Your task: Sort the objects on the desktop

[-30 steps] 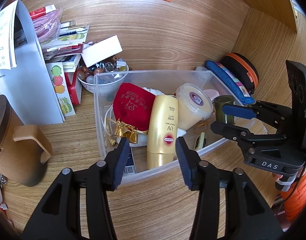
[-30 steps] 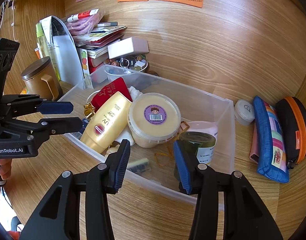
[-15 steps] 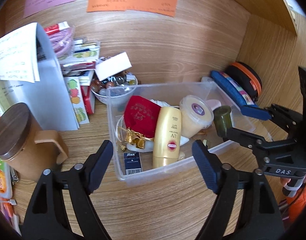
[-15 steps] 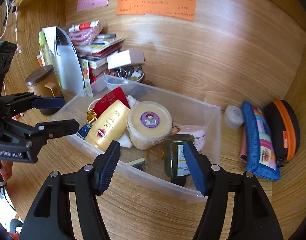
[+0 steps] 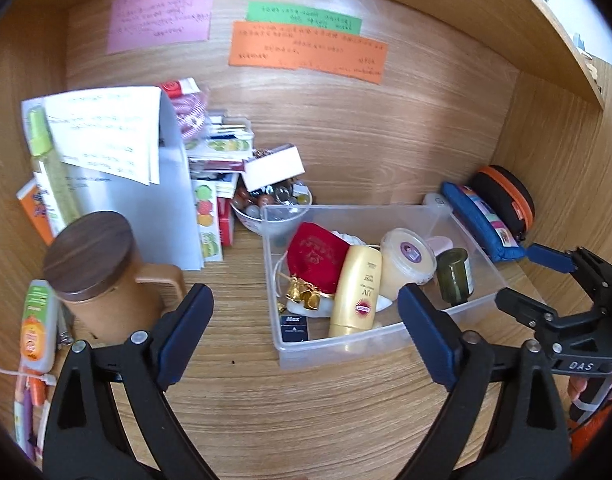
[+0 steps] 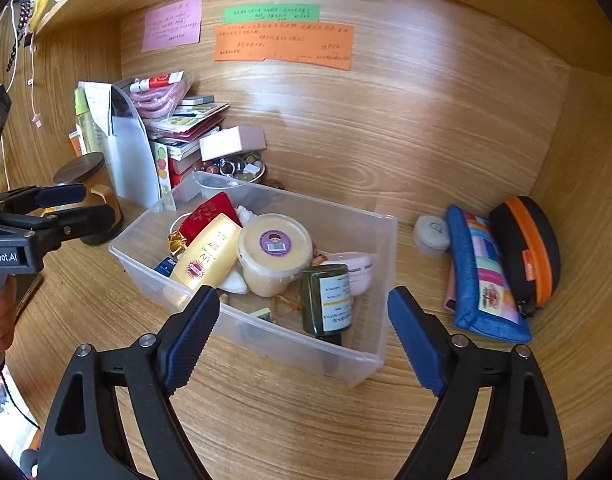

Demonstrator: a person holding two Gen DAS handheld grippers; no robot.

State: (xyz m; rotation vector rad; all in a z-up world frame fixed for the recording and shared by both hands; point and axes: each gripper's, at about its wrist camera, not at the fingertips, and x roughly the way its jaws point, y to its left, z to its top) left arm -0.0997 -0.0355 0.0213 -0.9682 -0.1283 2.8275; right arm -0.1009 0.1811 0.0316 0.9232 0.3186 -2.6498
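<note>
A clear plastic bin (image 5: pixel 366 210) (image 6: pixel 386 280) sits on the wooden desk. It holds a yellow sunscreen tube (image 5: pixel 356 292) (image 6: pixel 208 254), a red pouch (image 5: pixel 318 256), a cream tub (image 6: pixel 274 254) and a dark green bottle (image 5: pixel 456 276) (image 6: pixel 326 300). My left gripper (image 5: pixel 306 320) hangs in front of the bin's near left corner, jaws opening wide, nothing between the pads. My right gripper (image 6: pixel 304 320) is raised before the bin's near right wall, jaws also opening, gripping nothing. Each gripper shows at the edge of the other's view.
A wooden mug with a dark lid (image 5: pixel 94 272) and a paper-filled folder (image 5: pixel 146 184) stand left of the bin. A bowl of beads (image 5: pixel 266 204) sits behind it. Right of it lie a small white jar (image 6: pixel 430 234), a blue pencil case (image 6: pixel 482 280) and a black-orange case (image 6: pixel 530 248).
Both grippers have spread from narrow to wide and drawn back and up from the bin's near wall. The bin now looks smaller and more of the back wall shows.
</note>
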